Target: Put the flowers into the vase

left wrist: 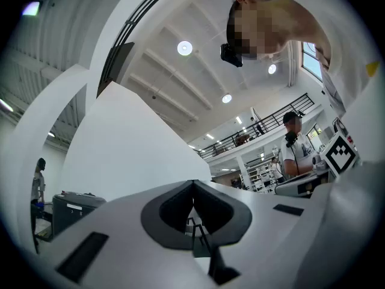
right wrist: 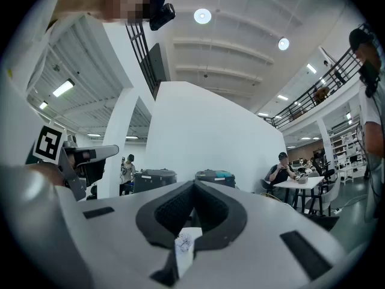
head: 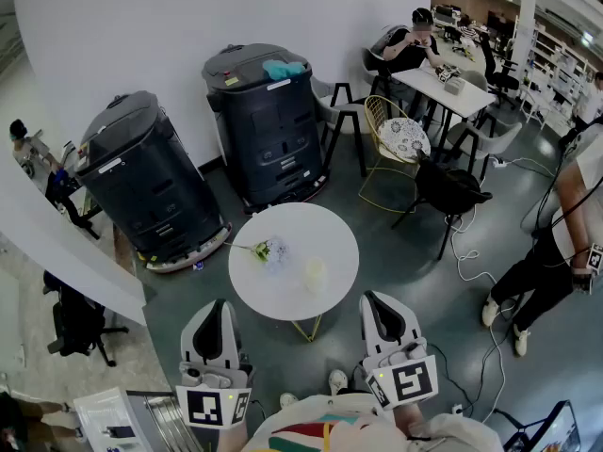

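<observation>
Both tongs are clenched and empty right now: the left gripper (head: 220,306) and the right gripper (head: 374,299) hang at the near edge of the round white table (head: 325,229), jaws pressed together on nothing. Out on the tabletop lies the pale lilac artificial flower with its thin green stem (head: 268,250), flat on its side, and near it stands the small pale vase (head: 314,271). My read: that flower is featherlight and floppy and its petals crush easily, so I would pinch the stem midway, gently. The vase looks light too and could tip as the stem goes in.
</observation>
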`<control>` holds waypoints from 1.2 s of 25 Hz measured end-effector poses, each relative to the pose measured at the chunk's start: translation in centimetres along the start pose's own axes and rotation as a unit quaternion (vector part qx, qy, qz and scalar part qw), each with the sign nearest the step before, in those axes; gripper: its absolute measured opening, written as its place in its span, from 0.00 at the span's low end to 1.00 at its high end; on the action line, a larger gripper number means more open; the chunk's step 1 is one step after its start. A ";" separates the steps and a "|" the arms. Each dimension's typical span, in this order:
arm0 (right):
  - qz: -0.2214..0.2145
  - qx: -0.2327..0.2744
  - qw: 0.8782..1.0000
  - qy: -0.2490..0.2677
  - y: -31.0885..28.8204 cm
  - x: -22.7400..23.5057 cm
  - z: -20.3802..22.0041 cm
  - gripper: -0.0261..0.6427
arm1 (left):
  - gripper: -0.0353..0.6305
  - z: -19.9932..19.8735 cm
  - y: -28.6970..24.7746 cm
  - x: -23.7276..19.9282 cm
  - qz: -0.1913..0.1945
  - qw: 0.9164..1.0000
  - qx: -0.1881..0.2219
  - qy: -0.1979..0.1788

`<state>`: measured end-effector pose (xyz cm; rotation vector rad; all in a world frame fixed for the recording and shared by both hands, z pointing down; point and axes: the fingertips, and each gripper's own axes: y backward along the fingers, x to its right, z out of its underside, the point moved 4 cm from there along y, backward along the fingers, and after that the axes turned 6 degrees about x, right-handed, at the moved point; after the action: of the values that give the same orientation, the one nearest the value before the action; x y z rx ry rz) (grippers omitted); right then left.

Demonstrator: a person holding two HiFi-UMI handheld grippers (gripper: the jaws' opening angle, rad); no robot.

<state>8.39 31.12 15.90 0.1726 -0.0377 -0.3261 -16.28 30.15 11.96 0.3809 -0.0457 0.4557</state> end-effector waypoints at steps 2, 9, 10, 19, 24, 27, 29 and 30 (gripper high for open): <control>-0.003 0.005 1.000 0.001 -0.6 0.6 0.2 0.06 | 0.06 0.3 -0.7 0.1 -0.003 1.000 0.005 -0.003; -0.032 0.015 0.999 -0.001 -2.4 1.6 1.1 0.06 | 0.06 1.3 -2.1 0.5 -0.016 1.000 0.000 -0.019; -0.035 0.015 0.999 -0.002 -2.4 1.9 1.2 0.06 | 0.06 1.5 -2.1 0.7 -0.018 1.000 -0.001 -0.021; -0.053 0.000 0.998 -0.021 -2.8 5.4 3.2 0.06 | 0.06 3.3 -3.7 2.8 -0.035 0.999 -0.024 -0.033; -0.082 -0.033 0.996 -0.023 -2.8 6.8 4.7 0.06 | 0.06 3.9 -4.0 3.8 -0.051 0.997 -0.043 -0.038; -0.085 -0.039 0.995 -0.035 -3.1 7.5 5.3 0.06 | 0.06 4.0 -4.0 3.5 -0.061 0.996 -0.051 -0.047; -0.081 -0.035 0.995 -0.041 -3.4 8.0 5.4 0.06 | 0.06 4.0 -4.2 3.2 -0.067 0.995 -0.052 -0.052; -0.078 -0.034 0.995 -0.044 -3.5 8.2 5.4 0.06 | 0.06 4.0 -4.4 3.0 -0.068 0.995 -0.053 -0.055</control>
<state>14.72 24.31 20.69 0.0944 -0.1000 -0.4904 -11.50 26.29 14.57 0.3030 -0.1489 0.2956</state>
